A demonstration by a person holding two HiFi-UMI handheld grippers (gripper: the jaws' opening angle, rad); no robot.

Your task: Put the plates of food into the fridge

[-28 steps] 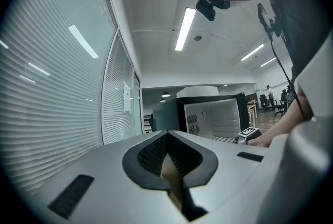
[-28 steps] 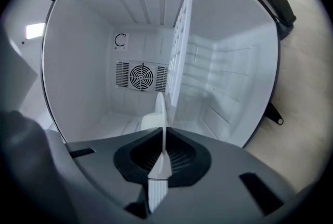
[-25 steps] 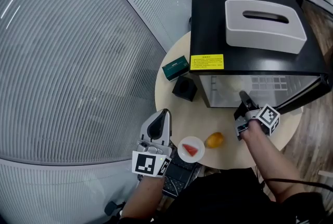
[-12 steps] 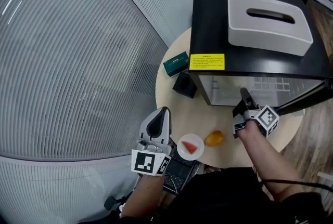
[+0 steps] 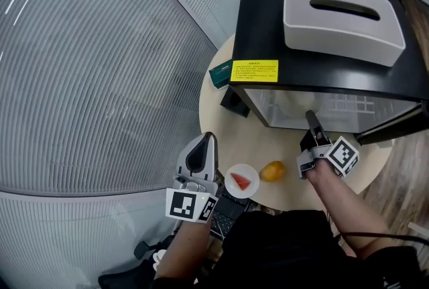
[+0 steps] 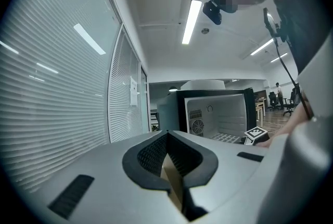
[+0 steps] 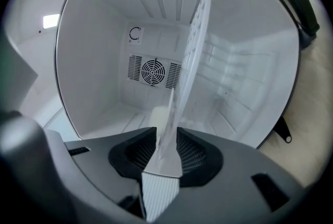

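Observation:
A small white plate [image 5: 242, 181] with a red wedge of watermelon sits at the near edge of the round table [image 5: 218, 120]. An orange fruit [image 5: 272, 171] lies bare beside it. The black mini fridge [image 5: 315, 70] stands open, its white inside and wire shelf [image 7: 196, 36] filling the right gripper view. My right gripper [image 5: 310, 117] [image 7: 170, 94] points into the fridge mouth, its jaws opening by a narrow gap. The shelf's edge lines up with the tips, and I cannot tell if it touches them. My left gripper [image 5: 209, 138] [image 6: 167, 137] hovers left of the plate, shut and holding nothing.
A white tissue box [image 5: 343, 13] rests on the fridge top, above a yellow label [image 5: 254, 71]. The fridge door [image 5: 395, 125] swings out to the right. A green box [image 5: 220, 73] and a black cube [image 5: 231, 101] sit left of the fridge. A ribbed glass wall [image 5: 94, 66] runs along the left.
The head view has shifted, so the fridge looks nearer. Both grippers stay in nearly the same places, and the plate and the fruit have not moved on the table.

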